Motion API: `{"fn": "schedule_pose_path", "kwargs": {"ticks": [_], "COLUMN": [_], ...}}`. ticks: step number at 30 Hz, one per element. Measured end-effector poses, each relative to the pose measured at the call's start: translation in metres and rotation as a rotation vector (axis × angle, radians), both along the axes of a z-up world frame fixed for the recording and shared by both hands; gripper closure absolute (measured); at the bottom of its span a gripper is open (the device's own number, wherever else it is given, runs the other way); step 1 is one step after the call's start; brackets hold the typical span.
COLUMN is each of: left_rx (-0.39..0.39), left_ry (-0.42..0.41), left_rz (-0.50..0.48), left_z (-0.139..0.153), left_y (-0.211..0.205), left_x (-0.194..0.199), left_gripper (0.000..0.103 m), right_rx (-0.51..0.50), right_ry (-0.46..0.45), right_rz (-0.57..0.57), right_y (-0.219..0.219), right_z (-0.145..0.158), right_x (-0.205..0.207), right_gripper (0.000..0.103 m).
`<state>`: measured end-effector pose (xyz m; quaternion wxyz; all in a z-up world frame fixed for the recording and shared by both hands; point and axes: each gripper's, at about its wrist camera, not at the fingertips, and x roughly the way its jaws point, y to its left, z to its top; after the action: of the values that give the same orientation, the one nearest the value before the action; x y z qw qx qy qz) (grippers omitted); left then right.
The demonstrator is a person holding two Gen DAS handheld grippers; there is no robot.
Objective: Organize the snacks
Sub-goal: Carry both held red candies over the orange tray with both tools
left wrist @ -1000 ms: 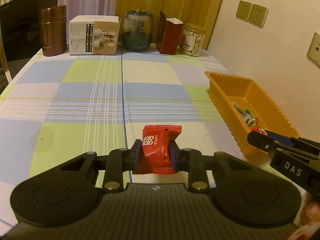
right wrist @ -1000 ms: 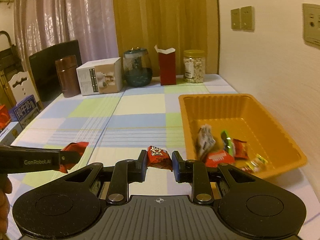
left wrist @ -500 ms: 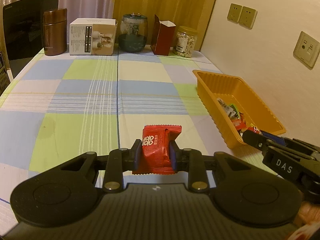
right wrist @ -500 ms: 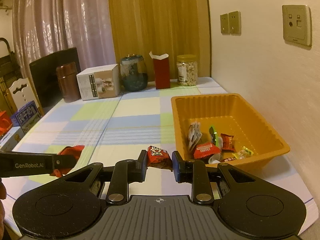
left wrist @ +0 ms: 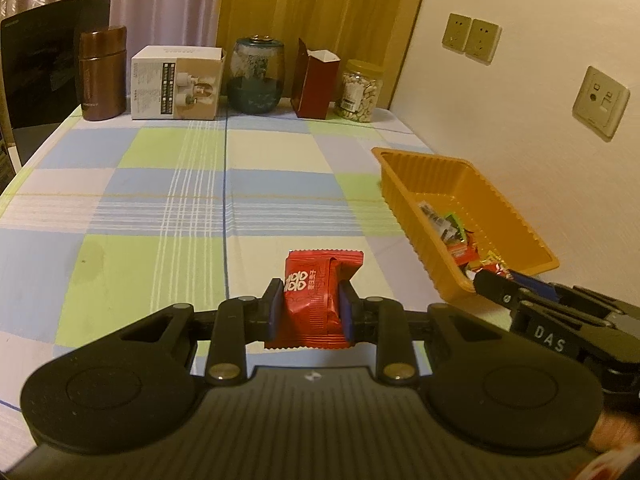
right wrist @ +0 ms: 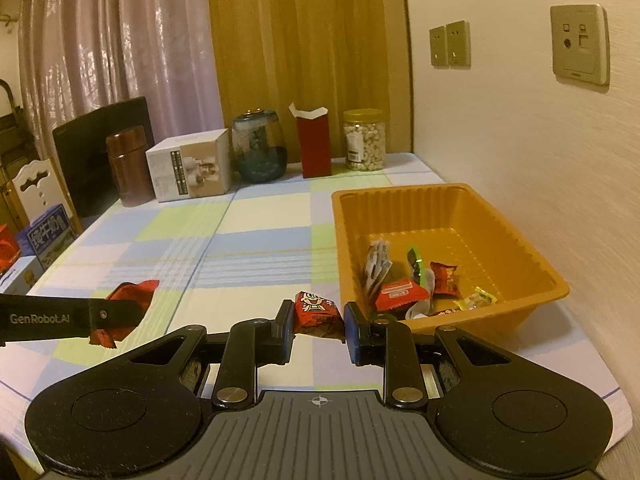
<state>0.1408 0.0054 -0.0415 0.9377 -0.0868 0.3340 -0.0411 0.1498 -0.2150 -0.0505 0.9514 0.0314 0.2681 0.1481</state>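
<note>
My left gripper (left wrist: 311, 312) is shut on a red snack packet (left wrist: 318, 300) with white characters, held above the checked tablecloth. My right gripper (right wrist: 318, 330) is shut on a small red snack packet (right wrist: 318, 314) with a cartoon face, held just left of the orange tray's near corner. The orange tray (right wrist: 516, 240) stands at the right by the wall and holds several wrapped snacks (right wrist: 400, 294). The tray also shows in the left wrist view (left wrist: 404, 196). The left gripper with its packet (right wrist: 128, 300) shows at the left of the right wrist view.
At the table's far end stand a brown canister (left wrist: 102, 74), a white box (left wrist: 176, 82), a dark glass jar (left wrist: 258, 76), a red carton (left wrist: 314, 80) and a nut jar (left wrist: 360, 92). A wall (right wrist: 540, 140) runs along the right. Boxes (right wrist: 48, 236) sit off the left edge.
Both grippers have risen and drawn back from the table with their packets still held. The tray now sits farther ahead and more of the wall shows.
</note>
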Motion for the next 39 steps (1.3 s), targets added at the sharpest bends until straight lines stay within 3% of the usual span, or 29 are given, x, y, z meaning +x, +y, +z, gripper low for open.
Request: {"fn": "schedule_pose_path", "kwargs": {"ticks": [18,39], "left_rx": [-0.022,-0.01], "left_ry": [-0.024,-0.063], "left_rz": [-0.094,-0.243], "left_z": [0.013,0.03], "left_y": [-0.033,-0.115], "left_x": [0.008,0.065], "left_gripper": [0.078,0.078], "right_rx": [0.032,0.043], "right_ry": [0.026,-0.045], "right_rz": [-0.092,-0.257], "right_y": [-0.022,-0.105], "right_z": [0.005,0.027], "right_x": [0.0,0.037], "right_gripper": [0.077,0.077]}}
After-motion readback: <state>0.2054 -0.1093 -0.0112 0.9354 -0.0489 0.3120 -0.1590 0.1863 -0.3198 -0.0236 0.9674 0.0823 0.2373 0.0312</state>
